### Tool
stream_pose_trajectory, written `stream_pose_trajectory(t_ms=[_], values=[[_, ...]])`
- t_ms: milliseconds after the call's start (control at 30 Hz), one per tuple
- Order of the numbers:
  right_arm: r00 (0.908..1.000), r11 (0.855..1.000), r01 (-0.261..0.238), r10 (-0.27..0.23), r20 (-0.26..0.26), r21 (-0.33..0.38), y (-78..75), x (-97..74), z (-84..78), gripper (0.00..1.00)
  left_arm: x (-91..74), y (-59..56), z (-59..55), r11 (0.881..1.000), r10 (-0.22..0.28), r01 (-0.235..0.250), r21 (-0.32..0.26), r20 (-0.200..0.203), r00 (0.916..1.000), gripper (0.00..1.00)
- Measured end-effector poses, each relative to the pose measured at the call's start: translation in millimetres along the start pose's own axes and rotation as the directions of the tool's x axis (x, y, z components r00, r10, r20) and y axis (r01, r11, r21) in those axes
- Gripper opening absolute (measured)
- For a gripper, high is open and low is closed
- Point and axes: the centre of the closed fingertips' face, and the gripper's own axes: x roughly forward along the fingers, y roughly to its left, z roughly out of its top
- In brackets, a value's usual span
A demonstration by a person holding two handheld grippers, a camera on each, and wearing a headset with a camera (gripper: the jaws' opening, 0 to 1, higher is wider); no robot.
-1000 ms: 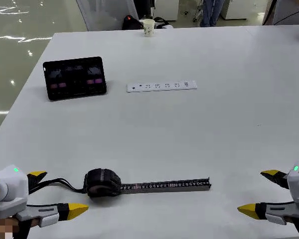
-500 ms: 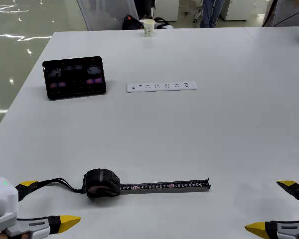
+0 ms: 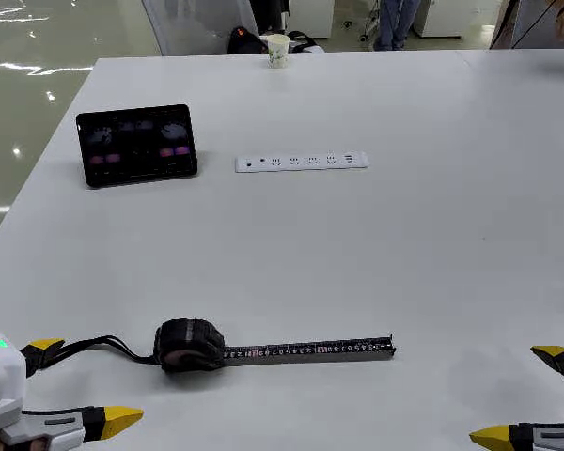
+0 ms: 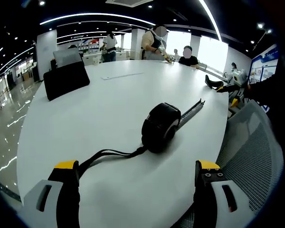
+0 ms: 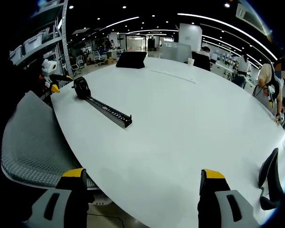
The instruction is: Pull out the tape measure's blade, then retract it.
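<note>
Two grippers: left gripper [image 3: 89, 379] at the near left corner of the head view, right gripper [image 3: 515, 393] at the near right corner, well apart from each other.
Tape measure [image 3: 190, 344]: black round case lying on the white surface [image 3: 376, 254], near its front edge, just ahead of the left gripper.
Blade [image 3: 310, 349]: pulled out of the case, flat on the surface, running toward the right; its hooked end lies free.
Strap [image 3: 103, 346]: thin black loop trailing from the case toward the left gripper's far jaw tip; contact cannot be told.
Left jaws: yellow-tipped, spread wide apart, holding nothing.
Right jaws: yellow-tipped, spread wide apart, holding nothing, well clear of the hooked end.
Tablet [image 3: 137, 144]: dark screen propped up, far left.
Power strip [image 3: 301, 162]: white, lying flat, to the right of the tablet.
Paper cup [image 3: 278, 51]: upright at the far edge.
Chair [image 5: 28, 142]: grey mesh, beside the near edge, seen in the right gripper view.
</note>
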Motion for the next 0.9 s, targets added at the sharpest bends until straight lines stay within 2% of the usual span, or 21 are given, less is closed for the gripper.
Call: stream_pose_trajectory(t_ms=[367, 433, 533, 633, 800, 867, 900], values=[[0.9999, 0.999, -0.006, 0.006, 0.010, -0.043, -1.6, 0.6, 5.3, 0.99, 1.8, -2.2, 2.4, 1.000, -0.012, 0.012, 0.024, -0.011, 0.9999, 0.99], [0.9999, 0.999, -0.009, 0.010, 0.008, -0.040, -1.0, 1.1, 5.6, 0.99, 1.7, 1.1, 3.0, 0.999, 0.010, -0.009, 0.041, -0.014, 0.9998, 0.99], [0.9998, 0.999, -0.018, 0.019, 0.005, -0.050, -0.6, 2.6, 6.0, 0.99, 1.8, -0.1, 5.5, 1.000, 0.007, -0.007, 0.011, -0.004, 1.0000, 0.99], [0.9998, 0.998, -0.022, 0.021, -0.003, -0.062, -2.2, 3.3, 5.8, 0.99, 2.6, -1.1, 8.6, 1.000, 0.011, -0.011, 0.009, 0.005, 0.9999, 0.99], [0.9985, 0.993, -0.054, 0.053, -0.015, -0.104, 4.3, 6.2, 6.8, 0.99, 7.8, -10.2, 12.4, 0.999, 0.010, -0.011, -0.034, -0.014, 0.9999, 0.99], [0.9950, 0.988, -0.080, 0.072, -0.069, -0.131, 7.2, 11.7, 0.8, 0.99, 11.6, -19.3, 12.8, 0.999, -0.014, 0.013, -0.041, -0.023, 0.9996, 0.99], [0.9939, 0.988, -0.096, 0.089, -0.065, -0.118, 8.1, 13.7, 1.2, 0.99, 12.9, -22.1, 12.9, 0.999, -0.017, 0.016, -0.035, -0.027, 0.9995, 0.99]])
